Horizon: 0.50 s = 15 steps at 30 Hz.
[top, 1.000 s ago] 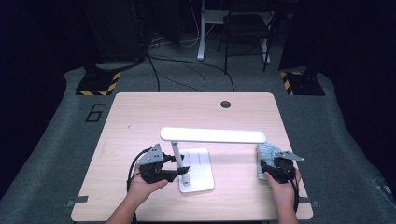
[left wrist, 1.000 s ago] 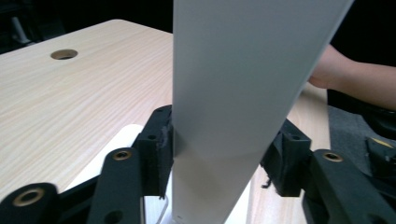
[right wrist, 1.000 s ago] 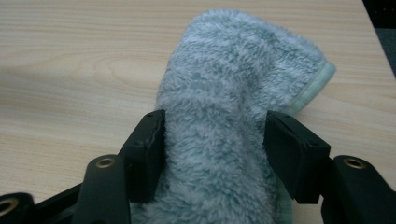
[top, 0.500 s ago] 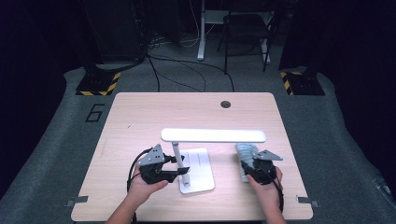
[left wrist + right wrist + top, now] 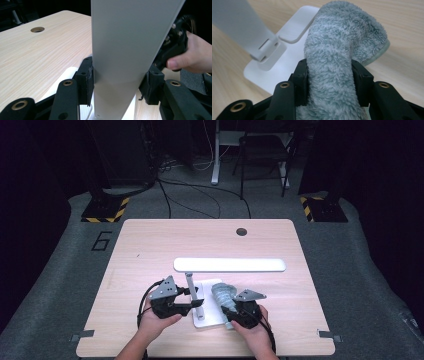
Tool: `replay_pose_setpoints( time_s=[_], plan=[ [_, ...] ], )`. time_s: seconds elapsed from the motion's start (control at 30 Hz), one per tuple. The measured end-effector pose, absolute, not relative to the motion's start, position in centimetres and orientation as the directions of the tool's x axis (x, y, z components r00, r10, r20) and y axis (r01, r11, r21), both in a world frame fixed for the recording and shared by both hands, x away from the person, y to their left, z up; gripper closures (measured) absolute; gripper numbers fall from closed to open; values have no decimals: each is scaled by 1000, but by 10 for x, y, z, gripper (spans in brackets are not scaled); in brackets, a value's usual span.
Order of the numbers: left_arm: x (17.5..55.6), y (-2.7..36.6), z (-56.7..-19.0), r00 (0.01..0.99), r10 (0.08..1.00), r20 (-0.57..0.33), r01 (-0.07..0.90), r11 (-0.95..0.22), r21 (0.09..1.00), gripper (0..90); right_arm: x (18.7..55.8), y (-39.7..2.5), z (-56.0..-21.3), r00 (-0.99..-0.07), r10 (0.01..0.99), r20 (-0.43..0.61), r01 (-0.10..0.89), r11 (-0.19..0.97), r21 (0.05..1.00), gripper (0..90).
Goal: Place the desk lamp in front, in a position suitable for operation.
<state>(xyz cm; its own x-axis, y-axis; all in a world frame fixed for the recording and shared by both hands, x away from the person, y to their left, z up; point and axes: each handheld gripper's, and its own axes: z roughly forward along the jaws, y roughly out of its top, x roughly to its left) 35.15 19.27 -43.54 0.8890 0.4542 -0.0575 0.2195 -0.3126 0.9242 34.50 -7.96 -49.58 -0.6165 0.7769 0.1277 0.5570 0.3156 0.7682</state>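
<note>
— What's the left gripper [image 5: 196,303] got?
— It's clamped on the upright post of the white plastic desk lamp [image 5: 229,265].
— And the right gripper [image 5: 226,306]?
— Pinching a fluffy grey-green cloth [image 5: 222,295], whose free end lies ahead of it on the lamp's flat white base [image 5: 208,319].

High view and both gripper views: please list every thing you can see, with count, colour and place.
Desk lamp: one, white, middle of the table, its post clamped between the left gripper's jaws.
Cloth: one, grey-green, fluffy, lying on the lamp base, clamped between the right gripper's jaws.
Table: one, light wood, with a round cable hole near the far edge.
Chair: one, dark, on the floor beyond the table.
Hazard-striped bases: two, black and yellow, on the floor at the far corners.
Left gripper: one, black, near left.
Right gripper: one, black, near right.
Hands: two, at the near edge.
</note>
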Motion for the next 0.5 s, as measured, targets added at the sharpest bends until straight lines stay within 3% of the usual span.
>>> replay_pose_setpoints(
  time_s=[0.3, 0.33, 0.37, 0.5],
  plan=[
    [351, 192, -435, 889, 454, -55, 220, -319, 922, 521, 340, -73, -503, -610, 786, 102, 541, 319, 778, 442],
    [351, 192, -435, 888, 457, -53, 217, -314, 924, 521, 339, -74, -502, -618, 782, 84, 523, 329, 787, 451],
    [351, 192, -436, 888, 457, -59, 221, -311, 924, 522, 338, -72, -502, -625, 777, 81, 519, 335, 786, 539],
    [351, 192, -436, 892, 448, -55, 216, -315, 924, 522, 334, -67, -502, -643, 763, 68, 508, 359, 783, 587]
  ],
)
